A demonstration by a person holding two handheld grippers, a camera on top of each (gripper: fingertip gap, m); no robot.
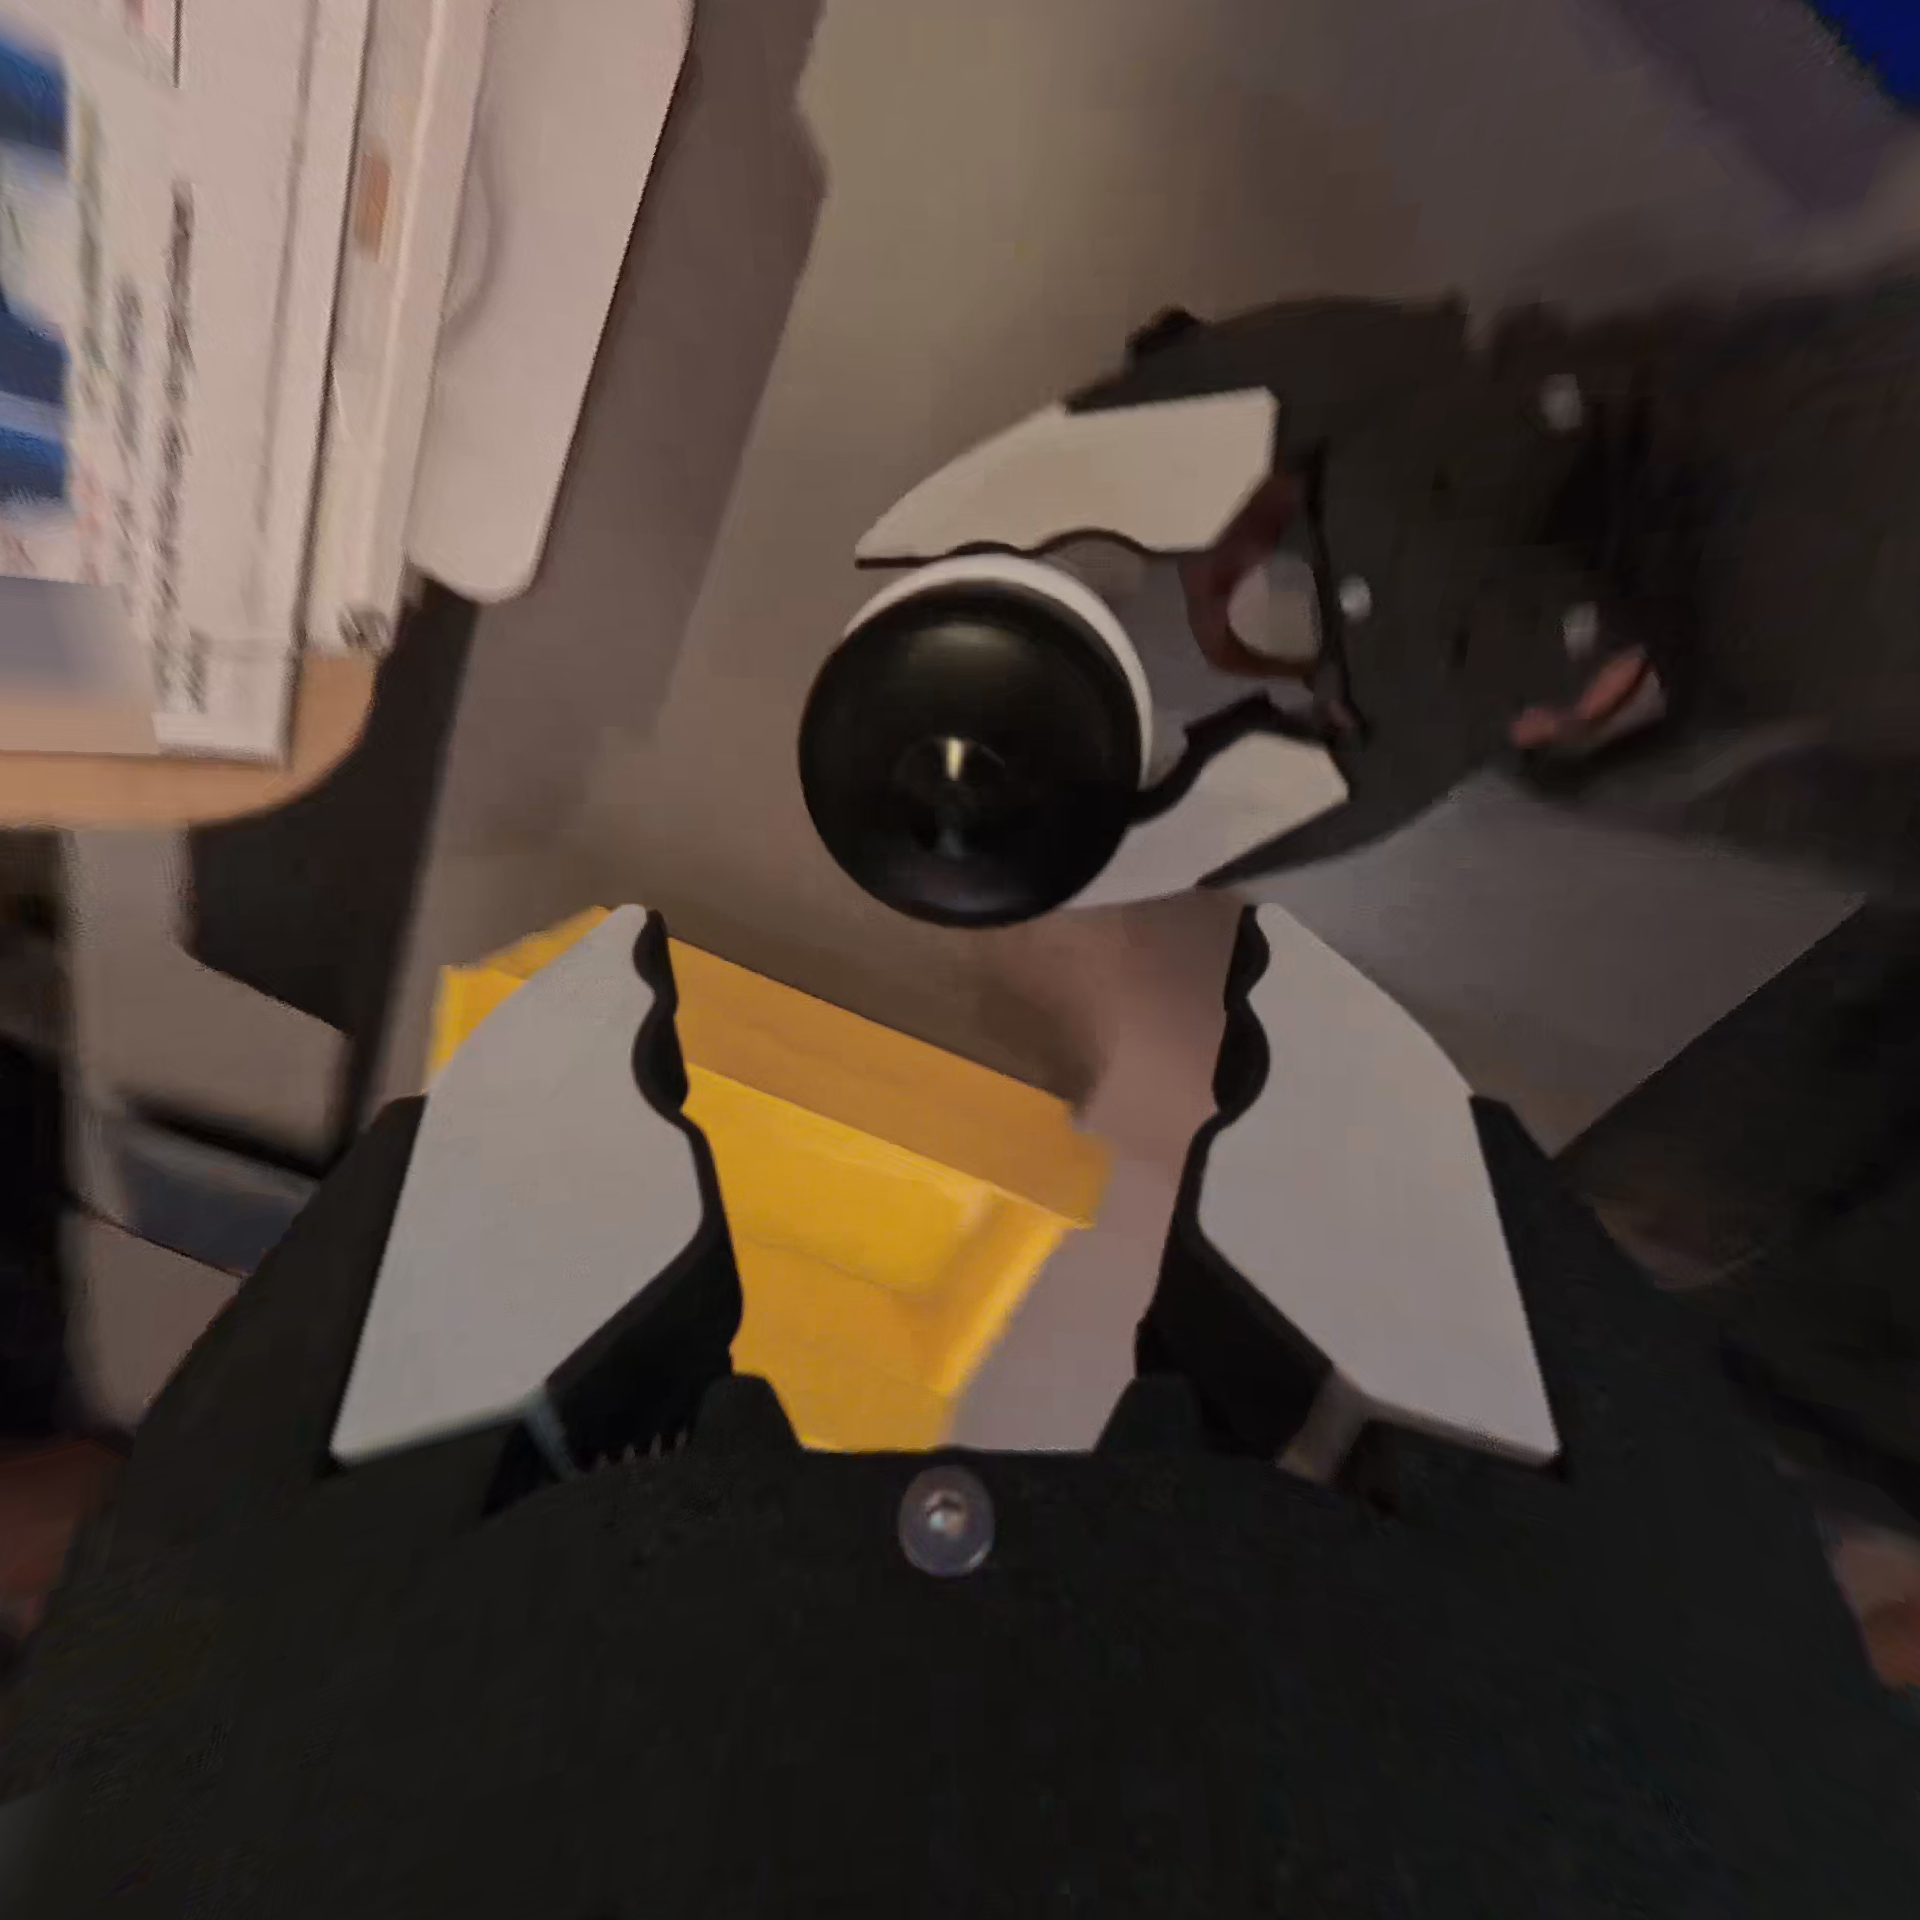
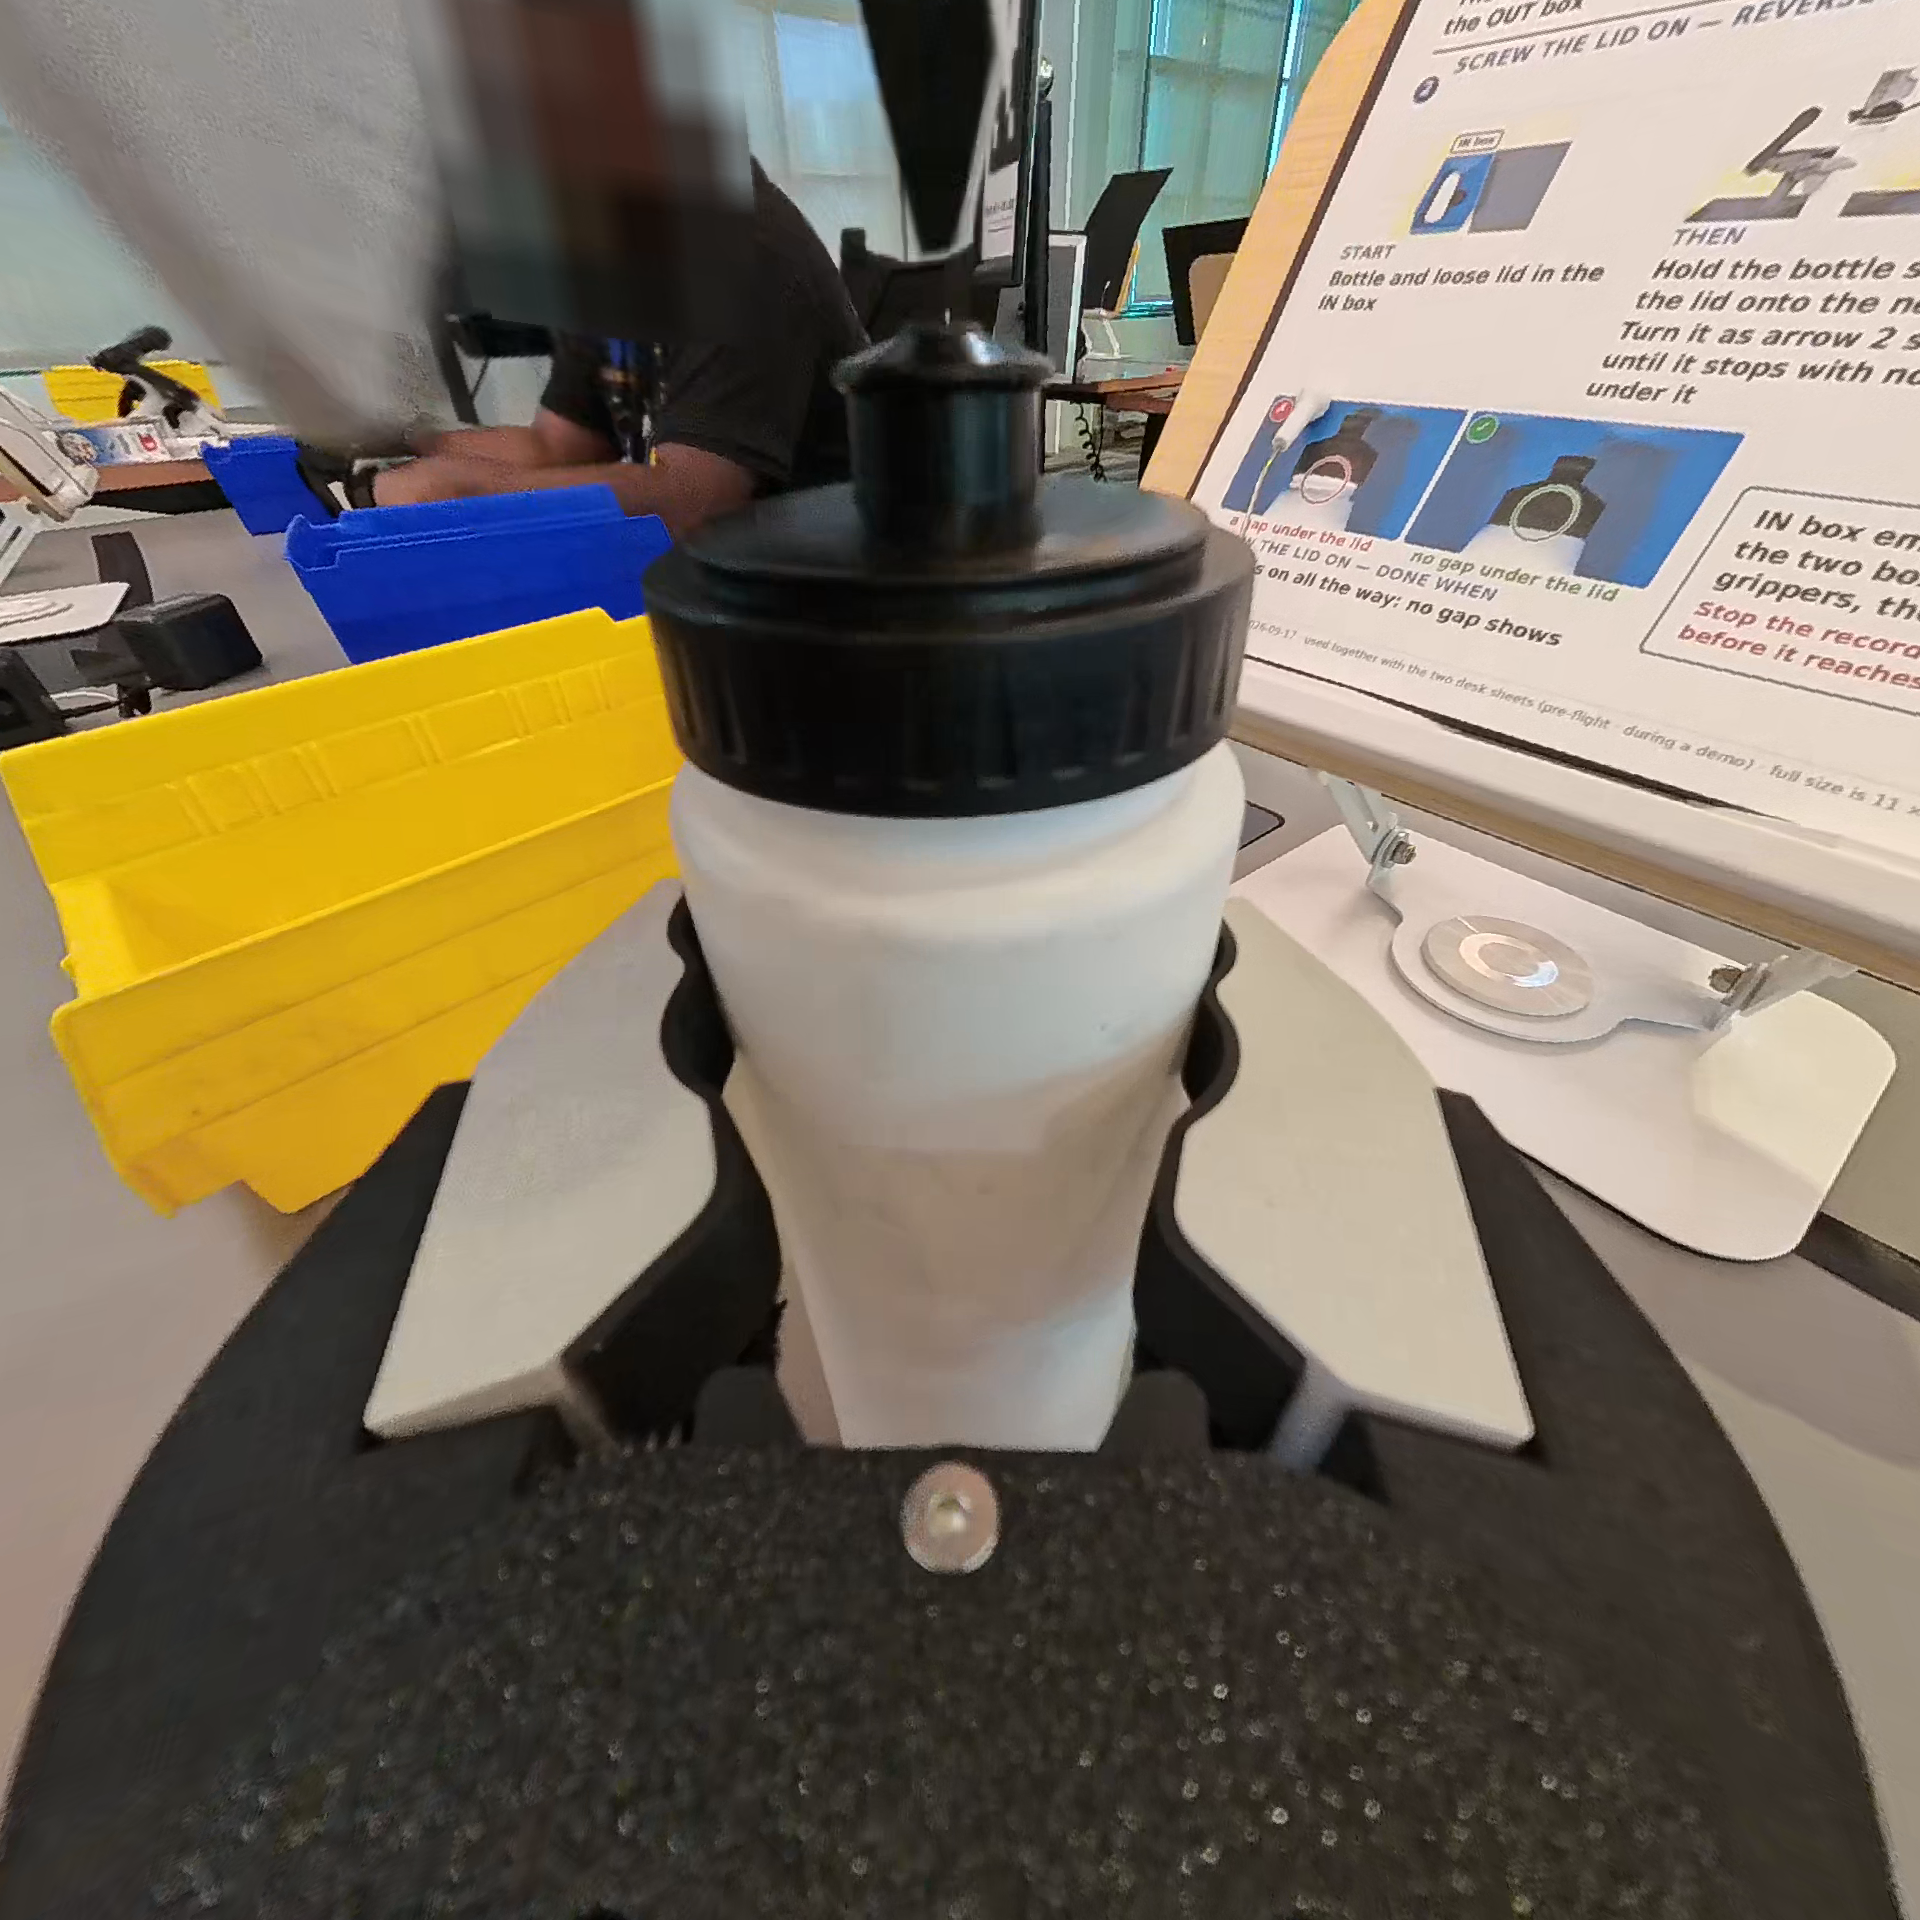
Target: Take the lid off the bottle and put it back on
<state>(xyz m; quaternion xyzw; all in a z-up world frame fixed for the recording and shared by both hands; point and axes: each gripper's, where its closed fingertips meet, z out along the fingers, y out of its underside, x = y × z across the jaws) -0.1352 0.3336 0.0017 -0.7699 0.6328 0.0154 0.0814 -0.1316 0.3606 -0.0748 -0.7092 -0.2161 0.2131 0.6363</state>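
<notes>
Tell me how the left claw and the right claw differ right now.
The left claw is open and empty; the right claw is shut on the white bottle.

The left claw looks down on the black lid from above; the right claw grips the bottle's body from the side, below the lid.

Both have grey fingers with black scalloped pads.

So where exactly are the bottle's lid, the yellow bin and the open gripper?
lid (image 2: 951,686): right wrist view, ribbed black side.
yellow bin (image 2: 343,904): right wrist view, long outer wall.
left gripper (image 1: 951,935): left wrist view, gap between its open fingertips.
</notes>
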